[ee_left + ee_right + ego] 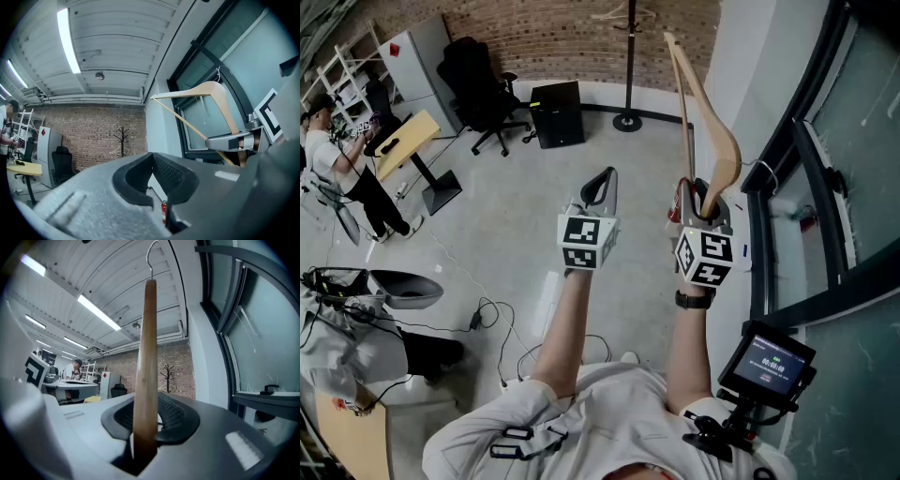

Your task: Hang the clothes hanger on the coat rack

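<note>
A wooden clothes hanger (713, 123) stands upright in my right gripper (703, 194), which is shut on the lower end of one arm. In the right gripper view the hanger (147, 357) rises from between the jaws, its metal hook (152, 255) at the top. The left gripper view catches the hanger (221, 97) from the side. My left gripper (600, 185) is beside the right one, level, jaws together and empty. The black coat rack (629, 58) stands well ahead by the brick wall, small in both gripper views (123, 139) (166, 377).
A dark window frame (811, 197) runs close along the right. A black office chair (483, 89), a black box (556, 114) and a small tilted table (408, 141) stand left of the rack. A person (337, 169) works at far left. Cables (492, 328) lie on the floor.
</note>
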`<state>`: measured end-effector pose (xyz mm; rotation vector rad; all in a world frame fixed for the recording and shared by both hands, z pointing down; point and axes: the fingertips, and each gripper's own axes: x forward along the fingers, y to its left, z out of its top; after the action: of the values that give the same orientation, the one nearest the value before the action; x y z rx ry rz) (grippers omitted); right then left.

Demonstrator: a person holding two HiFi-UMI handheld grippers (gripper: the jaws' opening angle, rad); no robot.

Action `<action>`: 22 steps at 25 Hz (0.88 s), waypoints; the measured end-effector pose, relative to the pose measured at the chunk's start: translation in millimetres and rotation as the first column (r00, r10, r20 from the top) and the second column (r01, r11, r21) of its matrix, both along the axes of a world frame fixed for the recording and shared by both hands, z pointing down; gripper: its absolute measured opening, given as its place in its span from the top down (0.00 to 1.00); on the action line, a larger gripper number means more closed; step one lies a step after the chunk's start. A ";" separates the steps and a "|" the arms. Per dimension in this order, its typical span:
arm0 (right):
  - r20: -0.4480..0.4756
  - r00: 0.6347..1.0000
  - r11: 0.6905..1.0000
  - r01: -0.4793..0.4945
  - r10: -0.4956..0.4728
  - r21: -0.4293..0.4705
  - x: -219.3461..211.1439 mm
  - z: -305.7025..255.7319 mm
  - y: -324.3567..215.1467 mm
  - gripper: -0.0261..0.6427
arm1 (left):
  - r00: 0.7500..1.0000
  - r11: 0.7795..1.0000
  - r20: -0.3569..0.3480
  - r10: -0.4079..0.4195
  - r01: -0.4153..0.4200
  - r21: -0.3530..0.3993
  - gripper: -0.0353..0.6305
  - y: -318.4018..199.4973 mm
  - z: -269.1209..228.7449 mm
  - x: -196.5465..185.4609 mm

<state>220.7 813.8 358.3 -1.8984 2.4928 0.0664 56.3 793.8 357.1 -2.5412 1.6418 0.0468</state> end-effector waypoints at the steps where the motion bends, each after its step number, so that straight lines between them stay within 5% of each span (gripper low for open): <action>1: 0.001 1.000 1.000 0.001 -0.001 -0.004 3.4 1.3 0.5 0.83 | 1.000 1.000 -0.007 0.000 0.000 -0.004 0.95 1.0 -0.3 5.3; 10: 0.017 0.998 0.998 0.055 -0.055 0.009 36.5 0.7 -7.0 0.82 | 0.998 0.999 0.053 -0.024 0.026 -0.030 0.95 6.1 10.9 51.4; 17: 0.072 0.995 0.997 0.074 -0.074 0.000 -22.6 -0.1 13.1 0.82 | 0.996 0.998 0.050 -0.068 0.068 -0.009 0.95 31.7 0.3 -13.5; 22: 0.087 0.995 0.998 0.046 -0.041 -0.048 5.7 14.7 -8.6 0.82 | 0.995 0.995 0.052 -0.086 0.088 -0.039 0.95 9.9 13.0 8.4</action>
<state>226.4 805.2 373.0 -1.8219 2.5005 -0.0777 64.7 803.8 370.1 -2.4752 1.7496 -0.0582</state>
